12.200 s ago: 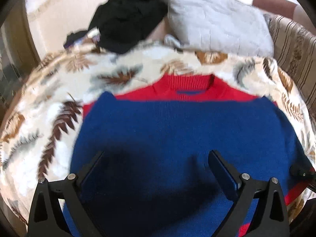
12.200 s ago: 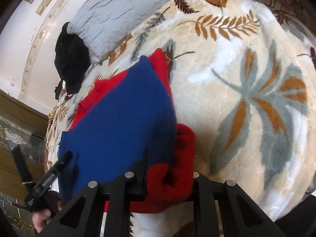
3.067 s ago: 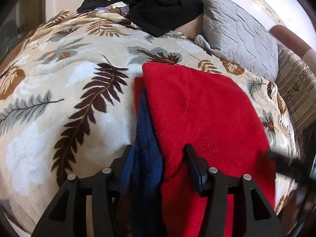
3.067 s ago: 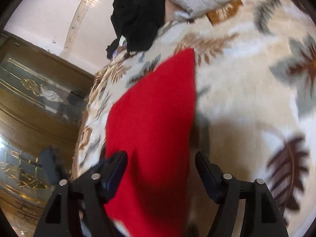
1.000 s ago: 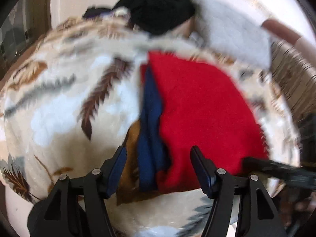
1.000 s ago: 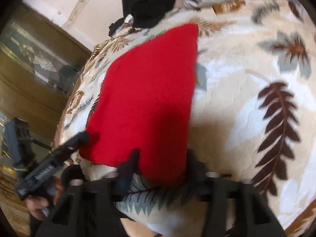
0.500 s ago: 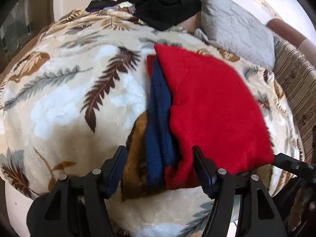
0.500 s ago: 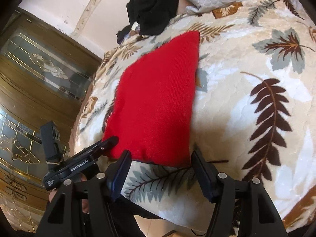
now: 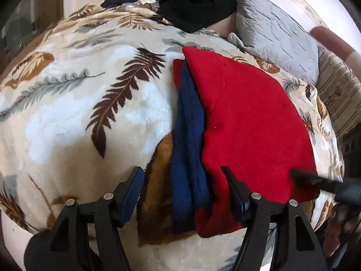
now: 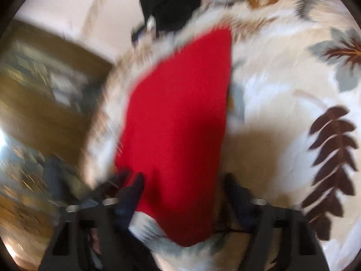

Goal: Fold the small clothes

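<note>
Leaf-print blanket (image 9: 67,117) covered whole bed before you. Grey quilted pillow (image 9: 277,36) lay far right, black clothes pile (image 9: 196,0) far centre. Folded red-and-blue sweater (image 9: 248,122) lay on blanket right of centre, blue layers showing along left edge, near end at bed edge. Your left gripper (image 9: 182,194) stood wide, straddling sweater's near left corner, pads not pressing. Your right gripper (image 10: 182,194) was closing, sweater's near right corner between jaws; view blurred, no pad contact seen.
</note>
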The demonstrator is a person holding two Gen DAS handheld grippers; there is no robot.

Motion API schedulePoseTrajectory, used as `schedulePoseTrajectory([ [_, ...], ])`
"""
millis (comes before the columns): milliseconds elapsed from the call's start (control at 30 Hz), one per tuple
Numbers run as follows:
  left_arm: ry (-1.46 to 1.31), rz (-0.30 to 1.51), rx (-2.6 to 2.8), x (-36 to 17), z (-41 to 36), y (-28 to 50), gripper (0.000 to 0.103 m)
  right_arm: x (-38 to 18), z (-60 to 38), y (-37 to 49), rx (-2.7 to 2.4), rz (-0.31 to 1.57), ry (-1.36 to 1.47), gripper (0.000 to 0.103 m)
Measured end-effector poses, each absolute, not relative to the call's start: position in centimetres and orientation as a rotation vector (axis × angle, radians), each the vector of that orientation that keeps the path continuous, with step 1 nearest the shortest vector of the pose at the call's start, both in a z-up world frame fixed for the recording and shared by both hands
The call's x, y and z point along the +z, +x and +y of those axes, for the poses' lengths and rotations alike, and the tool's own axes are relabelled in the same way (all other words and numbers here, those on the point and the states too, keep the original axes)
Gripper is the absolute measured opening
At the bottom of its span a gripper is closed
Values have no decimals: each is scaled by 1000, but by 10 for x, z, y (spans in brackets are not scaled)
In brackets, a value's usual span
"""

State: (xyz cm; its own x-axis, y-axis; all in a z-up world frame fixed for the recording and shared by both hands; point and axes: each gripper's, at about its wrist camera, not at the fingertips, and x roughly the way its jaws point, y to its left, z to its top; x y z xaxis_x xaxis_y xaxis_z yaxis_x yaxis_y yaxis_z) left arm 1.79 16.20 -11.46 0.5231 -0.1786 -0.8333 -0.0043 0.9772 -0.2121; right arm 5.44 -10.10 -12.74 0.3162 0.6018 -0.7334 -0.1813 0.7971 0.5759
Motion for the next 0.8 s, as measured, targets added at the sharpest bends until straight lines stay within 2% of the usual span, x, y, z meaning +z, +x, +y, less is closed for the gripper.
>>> schedulePoseTrajectory([
  [100, -188, 1018, -111, -112, 161, 18, 71, -114, -97, 49, 519, 1117, 398, 44],
  [133, -191, 1018, -112, -111, 162, 17, 71, -110, -97, 47, 512, 1113, 394, 48],
  [167, -194, 1014, -112, -108, 162, 16, 71, -107, -98, 44, 513, 1109, 400, 62],
  [233, -202, 994, -110, -101, 164, 14, 70, -104, -100, 38, 524, 1089, 426, 82],
  [333, -216, 941, -148, -92, 163, 5, 71, -108, -95, 36, 545, 1077, 415, 83],
  [433, -148, 1032, -117, -118, 159, 11, 71, -121, -84, 37, 530, 1130, 346, 55],
  [567, -187, 1007, -122, -111, 167, 6, 71, -112, -92, 35, 526, 1116, 388, 59],
  [633, -187, 993, -128, -106, 169, 3, 70, -107, -101, 33, 529, 1102, 427, 72],
  [667, -188, 979, -129, -101, 170, 2, 70, -103, -107, 32, 525, 1084, 448, 75],
  [800, -231, 915, -152, -78, 176, 7, 72, -89, -124, 34, 517, 1028, 497, 77],
])
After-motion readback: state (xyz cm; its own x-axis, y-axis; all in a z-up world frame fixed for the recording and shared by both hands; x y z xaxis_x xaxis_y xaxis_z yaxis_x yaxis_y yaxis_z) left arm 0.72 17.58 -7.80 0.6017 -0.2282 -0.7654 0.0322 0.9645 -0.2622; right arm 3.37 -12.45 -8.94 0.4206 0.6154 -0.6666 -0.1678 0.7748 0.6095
